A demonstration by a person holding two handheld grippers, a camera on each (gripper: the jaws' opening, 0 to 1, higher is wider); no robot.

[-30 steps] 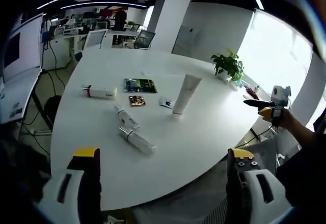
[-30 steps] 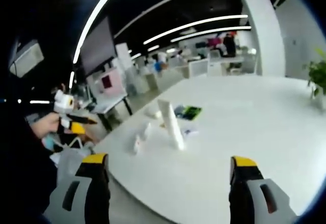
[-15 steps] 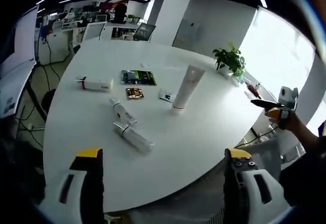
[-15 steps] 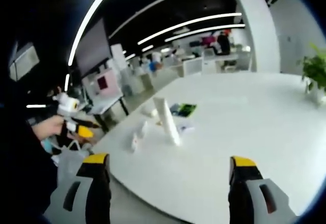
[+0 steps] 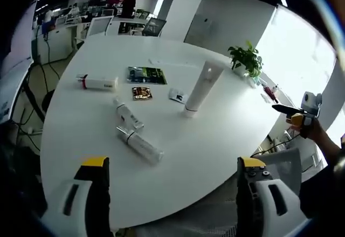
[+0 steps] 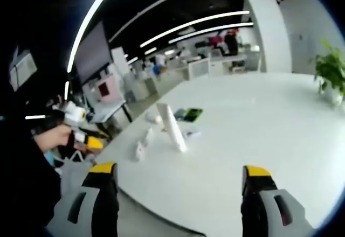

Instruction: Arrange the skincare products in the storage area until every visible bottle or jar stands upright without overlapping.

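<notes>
On the round white table [image 5: 215, 140] a tall white tube [image 5: 200, 89] stands cap-down near the middle. Two white bottles lie on their sides: one [image 5: 141, 146] nearest me, a smaller one [image 5: 127, 113] just behind it. A white tube with a red cap [image 5: 97, 82] lies farther left. My left gripper [image 5: 170, 168] is open, held off the table's near edge. The right gripper [image 6: 175, 173] is also open, short of the table [image 6: 259, 134]; the standing tube [image 6: 171, 127] and a lying bottle [image 6: 140, 150] are ahead of it. The right gripper [image 5: 291, 113] shows in the left gripper view, in a hand.
A green packet [image 5: 146, 75], a small gold-brown packet [image 5: 142, 92] and a small sachet [image 5: 177, 95] lie flat behind the bottles. A potted plant [image 5: 246, 62] stands at the table's far edge. Desks and chairs fill the office beyond. The left gripper [image 6: 75, 124], in a hand, appears in the right gripper view.
Both views have shifted a little as the hands moved; the table sits slightly closer and more centred in the left gripper view. The products on the table have not moved.
</notes>
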